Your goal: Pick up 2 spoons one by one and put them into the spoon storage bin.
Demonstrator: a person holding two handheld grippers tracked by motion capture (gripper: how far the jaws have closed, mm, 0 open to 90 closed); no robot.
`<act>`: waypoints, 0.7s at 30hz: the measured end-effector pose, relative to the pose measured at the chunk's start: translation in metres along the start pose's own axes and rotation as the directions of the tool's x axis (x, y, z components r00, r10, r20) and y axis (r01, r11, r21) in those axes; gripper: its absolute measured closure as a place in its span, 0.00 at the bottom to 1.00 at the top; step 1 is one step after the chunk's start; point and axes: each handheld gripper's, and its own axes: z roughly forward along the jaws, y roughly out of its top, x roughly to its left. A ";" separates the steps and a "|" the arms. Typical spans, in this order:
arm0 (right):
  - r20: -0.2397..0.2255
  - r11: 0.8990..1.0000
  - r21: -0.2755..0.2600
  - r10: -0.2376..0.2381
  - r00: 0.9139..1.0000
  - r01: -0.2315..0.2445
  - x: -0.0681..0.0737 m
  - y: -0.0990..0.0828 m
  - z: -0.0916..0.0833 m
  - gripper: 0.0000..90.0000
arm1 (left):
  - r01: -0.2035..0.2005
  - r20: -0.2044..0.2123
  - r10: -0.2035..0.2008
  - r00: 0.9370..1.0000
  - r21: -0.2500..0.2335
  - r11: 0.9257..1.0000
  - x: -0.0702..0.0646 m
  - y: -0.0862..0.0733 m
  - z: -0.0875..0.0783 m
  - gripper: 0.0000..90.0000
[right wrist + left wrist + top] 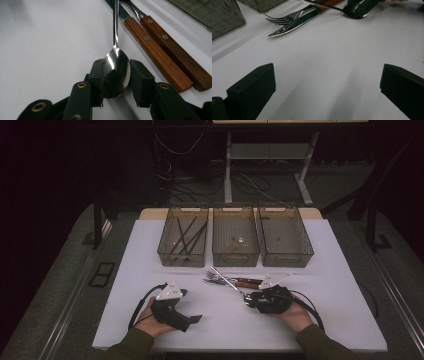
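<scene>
Spoon (116,72) lies on the white table (325,320), bowl between the right gripper's jaws, handle running up and away across the knife blade. Right gripper view: left pad sits against the bowl's edge; a thin gap seems to remain at the right pad, so whether the squeeze is complete cannot be told.

Left to right, high view:
- Left gripper (195,319) rests low on the table in the person's left hand (150,320), jaws spread wide with bare tabletop between them, nothing held. Open table all round it, left edge well apart.
- Three clear bins along the far side: left bin (183,261) with dark sticks, middle bin (235,260) with a small utensil, right bin (286,261) with contents too small to tell. Narrow gaps between them.
- Fork (284,18) and steak knife (292,26) lie side by side just in front of the middle bin, wooden handles (160,55) toward the right, touching or nearly so. Tines and serrated tip point toward the left gripper's side.
- Right gripper (248,301) in the right hand (295,315), just beside the wooden handles.
- Right of that hand, clear white surface to the table's right edge; front edge near both forearms.
</scene>
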 end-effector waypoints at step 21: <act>-0.028 0.998 -0.059 -0.003 1.000 0.001 0.006 0.003 -0.008 0.97 | -0.018 -0.003 0.018 1.000 -0.014 1.000 0.000 -0.001 -0.001 0.00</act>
